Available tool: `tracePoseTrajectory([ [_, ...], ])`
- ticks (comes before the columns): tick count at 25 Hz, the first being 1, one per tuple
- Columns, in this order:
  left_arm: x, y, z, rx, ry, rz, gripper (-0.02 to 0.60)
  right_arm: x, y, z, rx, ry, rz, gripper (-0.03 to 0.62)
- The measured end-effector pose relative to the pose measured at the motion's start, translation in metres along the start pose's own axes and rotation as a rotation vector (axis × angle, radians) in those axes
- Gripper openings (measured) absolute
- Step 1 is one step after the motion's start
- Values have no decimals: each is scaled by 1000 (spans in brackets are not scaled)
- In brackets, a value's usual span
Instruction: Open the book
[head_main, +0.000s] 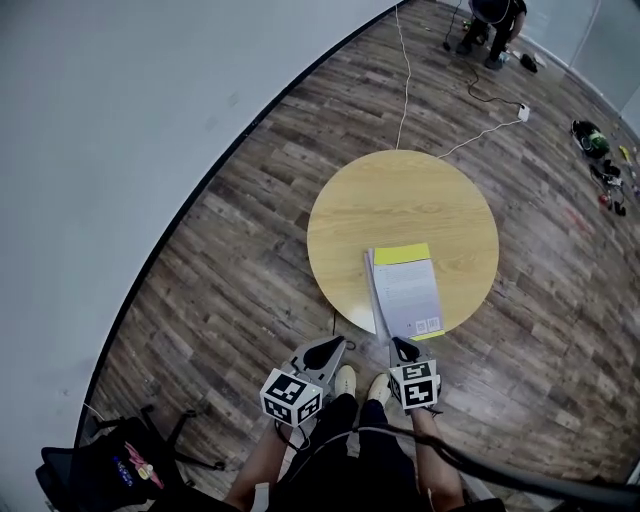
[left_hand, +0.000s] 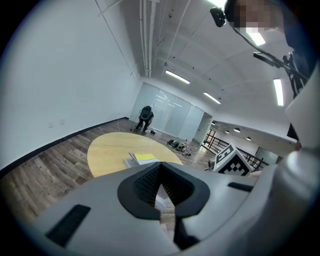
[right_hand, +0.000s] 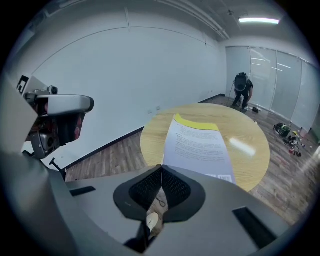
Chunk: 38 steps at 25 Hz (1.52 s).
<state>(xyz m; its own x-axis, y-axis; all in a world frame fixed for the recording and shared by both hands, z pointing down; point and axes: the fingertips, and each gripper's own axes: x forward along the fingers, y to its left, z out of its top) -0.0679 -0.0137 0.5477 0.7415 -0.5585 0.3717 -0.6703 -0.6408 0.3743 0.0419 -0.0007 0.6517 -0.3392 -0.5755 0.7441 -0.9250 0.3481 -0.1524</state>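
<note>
The book (head_main: 405, 290) lies closed on the round wooden table (head_main: 400, 190), near the table's edge closest to me; its cover is white with print and a yellow band at the far end. Both grippers hang just short of that edge, above my shoes. My left gripper (head_main: 338, 344) is shut, with nothing between its jaws, and sits left of the book. My right gripper (head_main: 399, 343) is shut too and empty, just below the book's near end. From the left gripper view the book (left_hand: 142, 159) lies ahead; in the right gripper view the book (right_hand: 197, 142) lies straight ahead of the gripper (right_hand: 161, 167).
A white curved wall runs along the left. A person (head_main: 495, 25) crouches on the wood floor far behind the table, with a white cable (head_main: 405, 90) leading there. Small items (head_main: 600, 160) lie on the floor at right. A black bag (head_main: 110, 465) sits at bottom left.
</note>
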Motion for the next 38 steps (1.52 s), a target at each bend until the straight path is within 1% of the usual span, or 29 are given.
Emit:
tracePoseTrajectory([
  [7,8,-23,40,61,-49,-23,-5,-41,-27,30,-4,-73,-61,9],
  [16,35,-58,72,125,-69,-82,-5,-87,-88,55,34,-162,-166,9],
  [21,54,-77,83,151,-78,-107,-5,-109,-126,48,66,-182,-225,9],
  [28,85,-96,87,167,-63,-135,-5,-123,-168,37,115,-199,-263,9],
  [32,97,-104,89,169,-58,-144,-5,-125,-182,33,125,-192,-266,9],
  [38,108,-100,87,158,-47,-133,-5,-123,-190,33,136,-182,-262,9],
])
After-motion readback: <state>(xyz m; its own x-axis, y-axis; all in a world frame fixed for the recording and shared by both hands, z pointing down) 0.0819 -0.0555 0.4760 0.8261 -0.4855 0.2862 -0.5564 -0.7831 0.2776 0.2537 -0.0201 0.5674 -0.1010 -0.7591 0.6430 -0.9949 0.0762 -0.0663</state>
